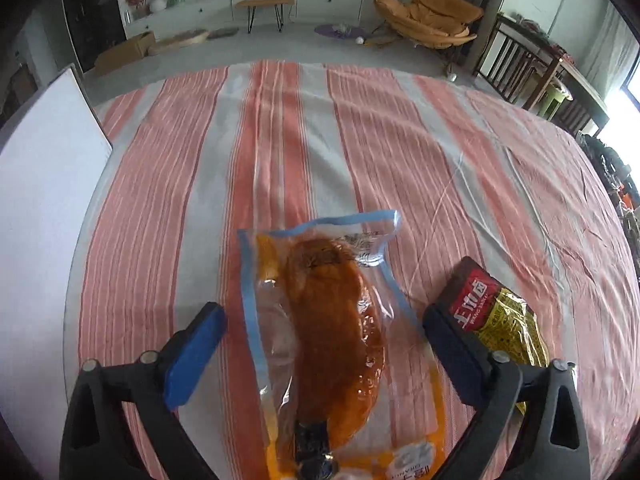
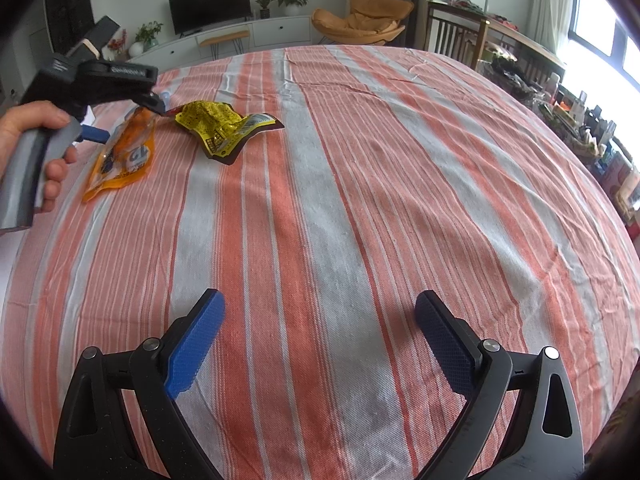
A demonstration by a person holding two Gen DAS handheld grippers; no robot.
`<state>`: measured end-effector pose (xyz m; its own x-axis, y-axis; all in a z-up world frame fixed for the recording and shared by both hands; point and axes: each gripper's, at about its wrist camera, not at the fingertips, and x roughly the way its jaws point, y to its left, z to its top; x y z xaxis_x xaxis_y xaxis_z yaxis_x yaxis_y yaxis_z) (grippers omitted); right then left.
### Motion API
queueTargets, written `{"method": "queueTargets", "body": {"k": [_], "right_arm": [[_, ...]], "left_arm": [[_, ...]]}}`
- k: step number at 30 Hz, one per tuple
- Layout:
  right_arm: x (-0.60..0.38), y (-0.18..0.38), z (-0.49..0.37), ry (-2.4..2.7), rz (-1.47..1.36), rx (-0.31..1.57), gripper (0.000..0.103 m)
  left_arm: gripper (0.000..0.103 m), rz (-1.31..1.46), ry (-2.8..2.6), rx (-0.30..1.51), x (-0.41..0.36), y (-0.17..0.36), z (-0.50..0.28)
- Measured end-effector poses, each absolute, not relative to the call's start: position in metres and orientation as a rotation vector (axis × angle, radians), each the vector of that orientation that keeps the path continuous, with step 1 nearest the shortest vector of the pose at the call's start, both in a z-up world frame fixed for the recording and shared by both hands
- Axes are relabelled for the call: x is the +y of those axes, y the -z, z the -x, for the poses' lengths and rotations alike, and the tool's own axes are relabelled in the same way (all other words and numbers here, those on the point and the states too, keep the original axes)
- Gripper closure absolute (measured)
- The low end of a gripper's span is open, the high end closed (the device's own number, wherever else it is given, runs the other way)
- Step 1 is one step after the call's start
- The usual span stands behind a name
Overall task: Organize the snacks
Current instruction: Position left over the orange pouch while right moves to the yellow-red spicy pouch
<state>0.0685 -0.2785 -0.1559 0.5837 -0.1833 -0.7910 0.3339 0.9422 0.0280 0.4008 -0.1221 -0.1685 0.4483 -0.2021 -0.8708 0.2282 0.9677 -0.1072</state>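
Now left gripper [image 1: 322, 330] straddles clear orange-printed vacuum pouch of brown meat [image 1: 324, 320] lying flat on striped orange-and-grey tablecloth [image 1: 360, 140], jaws released, pads clear. Best: centre, avoid neighbouring yellow-and-maroon foil snack packet [image 1: 500, 316]. Right gripper [image 2: 320, 344] released, empty.

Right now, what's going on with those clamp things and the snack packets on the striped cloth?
A person is tidying snacks with a handheld gripper in each hand. The left gripper hangs over an orange vacuum-sealed snack pack, its jaws wide on either side of it, not pressing. A yellow snack bag lies just beside that pack. The right gripper is open and empty over a bare part of the striped tablecloth. Neither packet is held.
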Motion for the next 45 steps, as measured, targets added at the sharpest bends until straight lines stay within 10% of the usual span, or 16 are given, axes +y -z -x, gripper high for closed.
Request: {"method": "queueTargets", "body": {"k": [4, 8, 18, 38, 45], "right_arm": [[-0.278, 0.157, -0.07, 0.3, -0.179, 0.902, 0.004], [-0.278, 0.157, -0.07, 0.3, -0.179, 0.902, 0.004], [-0.279, 0.158, -0.07, 0.3, -0.178, 0.903, 0.004], [-0.276, 0.085, -0.151, 0.074, 0.077, 0.73, 0.006], [-0.249, 0.14, -0.272, -0.117, 0.075, 0.997, 0.007]], "left_arm": [[0.04, -0.123, 0.307, 0.968, -0.114, 0.17, -0.366], [0.041, -0.153, 0.366, 0.953, -0.084, 0.168, -0.301], [0.0, -0.191, 0.389, 0.929, -0.073, 0.175, -0.203], [0.0, -0.181, 0.389, 0.931, -0.07, 0.175, -0.202], [0.0, -0.182, 0.39, 0.931, -0.07, 0.175, -0.202]]}}
